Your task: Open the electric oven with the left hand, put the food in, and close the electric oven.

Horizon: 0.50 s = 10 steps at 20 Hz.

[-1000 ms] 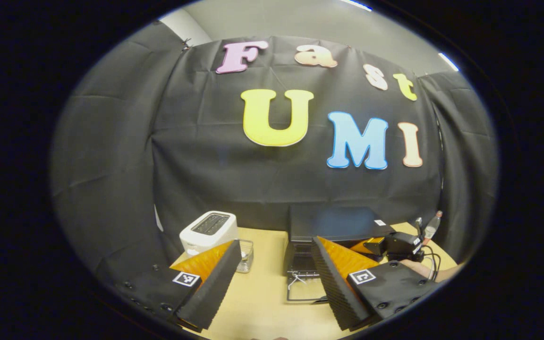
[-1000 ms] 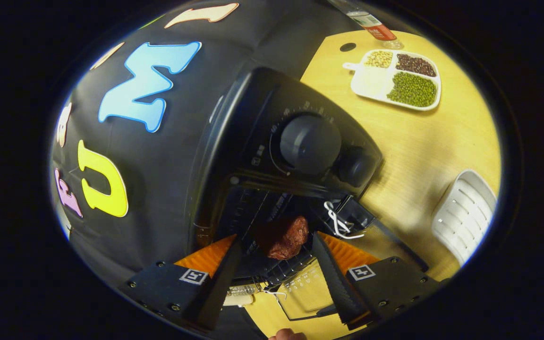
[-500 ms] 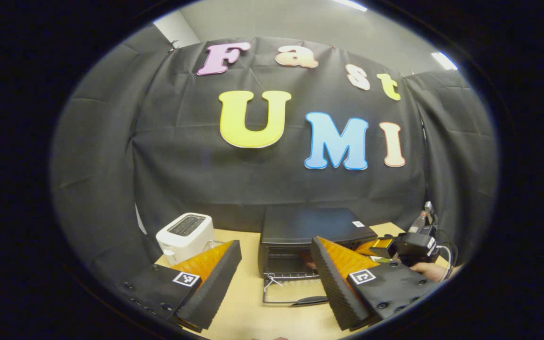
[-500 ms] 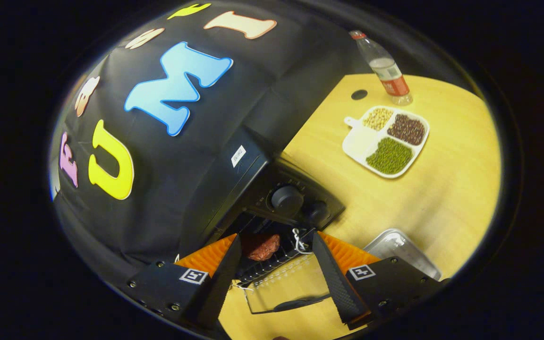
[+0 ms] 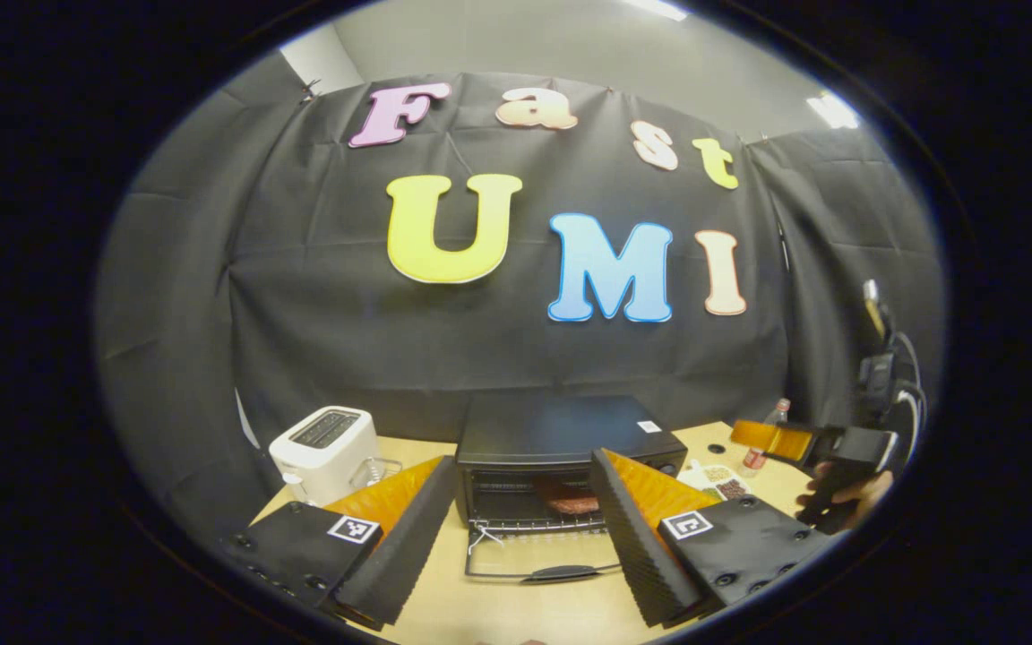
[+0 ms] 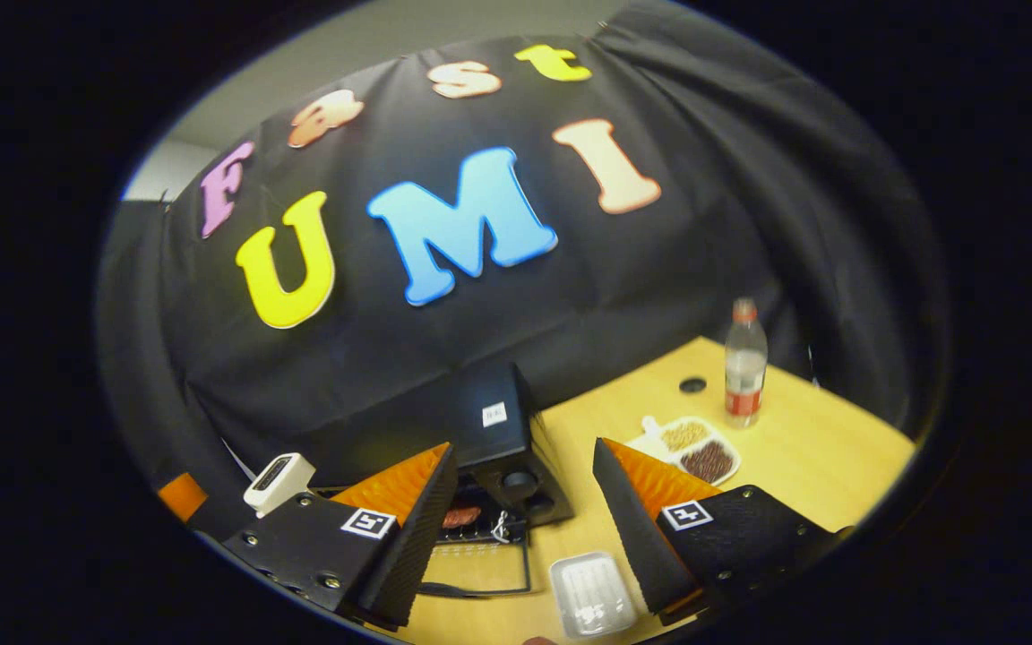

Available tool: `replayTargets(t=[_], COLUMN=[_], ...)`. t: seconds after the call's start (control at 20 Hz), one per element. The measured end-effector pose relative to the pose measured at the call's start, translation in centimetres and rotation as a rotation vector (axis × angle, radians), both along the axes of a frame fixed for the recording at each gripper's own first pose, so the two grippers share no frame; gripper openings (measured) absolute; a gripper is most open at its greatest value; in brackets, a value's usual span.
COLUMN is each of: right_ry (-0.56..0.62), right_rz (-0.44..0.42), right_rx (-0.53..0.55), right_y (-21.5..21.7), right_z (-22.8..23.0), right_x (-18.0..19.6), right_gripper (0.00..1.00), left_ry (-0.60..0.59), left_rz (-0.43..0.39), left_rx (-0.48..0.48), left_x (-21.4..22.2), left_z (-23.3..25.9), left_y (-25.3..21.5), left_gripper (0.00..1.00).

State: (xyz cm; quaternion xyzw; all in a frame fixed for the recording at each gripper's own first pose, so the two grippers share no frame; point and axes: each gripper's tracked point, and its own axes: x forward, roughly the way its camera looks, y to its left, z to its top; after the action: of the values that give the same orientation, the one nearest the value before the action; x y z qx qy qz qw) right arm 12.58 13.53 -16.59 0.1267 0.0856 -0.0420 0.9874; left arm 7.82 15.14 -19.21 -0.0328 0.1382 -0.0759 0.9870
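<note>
The black electric oven [image 5: 570,430] stands at the table's middle with its glass door [image 5: 538,557] folded down flat. A reddish-brown piece of food [image 5: 570,502] lies on the rack inside. My left gripper [image 5: 523,461] is open and empty, held back from the door and facing the oven's mouth. In the right gripper view the oven [image 6: 494,434] sits lower left with the food [image 6: 462,517] inside. My right gripper [image 6: 523,448] is open and empty, raised well above and to the right of the oven. A hand [image 5: 843,497] holds that right gripper [image 5: 789,441] up at the far right.
A white toaster [image 5: 323,443] stands left of the oven. A plastic bottle [image 6: 744,363] and a divided dish of beans [image 6: 691,448] are on the right. An empty white tray [image 6: 592,596] lies in front, right of the open door. The wooden table [image 6: 803,448] reaches the wall.
My right gripper has drawn back and risen from the oven's mouth, leaving the food on the rack. The left gripper has swung so that the oven now sits centred between its fingers.
</note>
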Motion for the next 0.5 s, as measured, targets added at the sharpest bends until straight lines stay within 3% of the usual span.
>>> replayTargets(t=[0.2,0.5], right_ry=[-0.149,-0.2], right_rz=[0.035,0.045], right_rx=[-0.132,-0.187], right_y=[-0.4,-1.6], right_z=[5.5,7.5], right_x=[-3.7,-6.9], right_gripper=[0.92,0.92], left_ry=[0.005,0.098], left_rz=[-0.017,-0.043], left_rx=[-0.001,0.006], left_x=[-0.1,-0.8], left_z=[-0.4,-4.3], left_y=[-1.7,-4.9], left_gripper=[1.0,0.97])
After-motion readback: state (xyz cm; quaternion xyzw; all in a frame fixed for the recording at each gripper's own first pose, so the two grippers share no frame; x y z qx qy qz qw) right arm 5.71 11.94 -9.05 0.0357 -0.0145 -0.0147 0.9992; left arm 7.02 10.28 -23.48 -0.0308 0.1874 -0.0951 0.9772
